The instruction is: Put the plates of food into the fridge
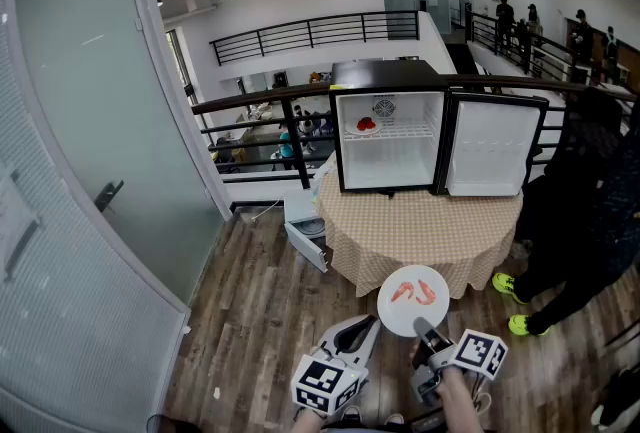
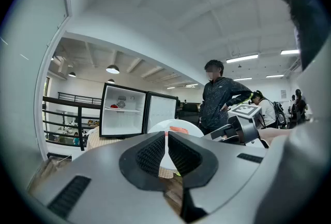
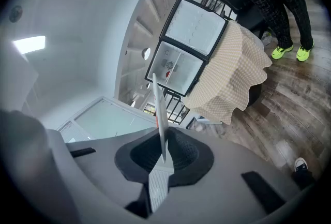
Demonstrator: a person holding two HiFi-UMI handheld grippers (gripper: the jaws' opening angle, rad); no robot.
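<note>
White plate [image 1: 413,313] with orange-pink pieces of food [image 1: 415,292] shows low in the head view. It is held out level above the wooden floor [image 1: 260,321], just in front of a round table [image 1: 430,236] covered in a beige checked cloth. The right gripper [image 1: 425,331] grips the plate by its near rim. The left gripper [image 1: 362,329] is just beside it to the left, apart from the plate. On the table stands a small black fridge [image 1: 388,186] with its door [image 1: 497,146] swung open to the right. A second plate of red food [image 1: 366,126] sits on the fridge's upper shelf. A person in dark clothes [image 1: 585,191] with yellow-green shoes [image 1: 515,304] stands at the table's right side. A frosted glass door [image 1: 110,121] fills the left.

In the left gripper view the two dark pads are pressed together, leaving only a thin slit, with nothing pinched between them. Past their tips the white plate shows, with the open fridge further off to the left and the right gripper's marker cube to the right.

In the right gripper view the scene appears tilted. The pads are clamped on the plate's rim, and the plate rises edge-on from between them as a thin white blade. The open fridge and the cloth-covered table lie beyond.
</note>
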